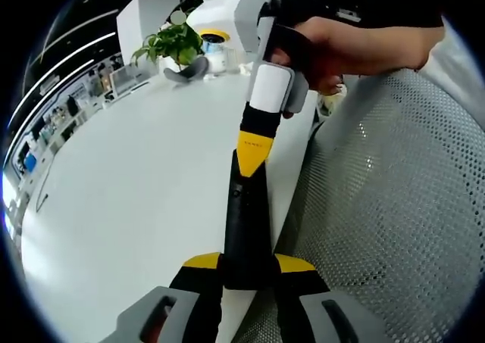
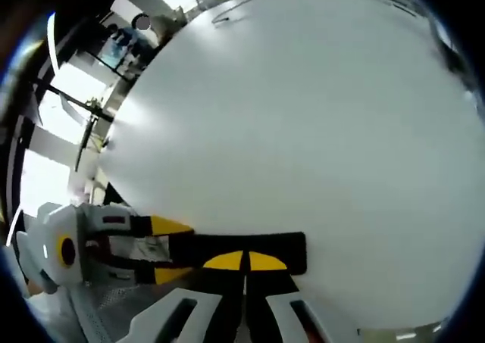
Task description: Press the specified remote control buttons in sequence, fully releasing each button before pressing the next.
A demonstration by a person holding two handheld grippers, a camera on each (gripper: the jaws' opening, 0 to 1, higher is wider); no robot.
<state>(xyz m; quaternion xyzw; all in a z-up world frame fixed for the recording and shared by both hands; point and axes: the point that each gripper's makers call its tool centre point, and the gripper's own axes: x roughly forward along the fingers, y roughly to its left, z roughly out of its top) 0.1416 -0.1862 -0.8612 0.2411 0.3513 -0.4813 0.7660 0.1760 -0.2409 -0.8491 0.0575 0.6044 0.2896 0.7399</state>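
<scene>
Over the near edge of the white table (image 1: 129,199), a black remote control (image 1: 246,222) is pinched at its near end between the fingers of the left gripper (image 1: 248,271). From the far side, the right gripper (image 1: 252,152), held by a hand (image 1: 345,48), is pressed together onto the remote. A potted plant (image 1: 173,44) is seen far off.

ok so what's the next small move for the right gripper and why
Probably lift the right gripper straight off the long black remote control: its shut yellow tips seem to rest on the remote's face while the left gripper clamps the near end, and each button needs full release before the next.
</scene>
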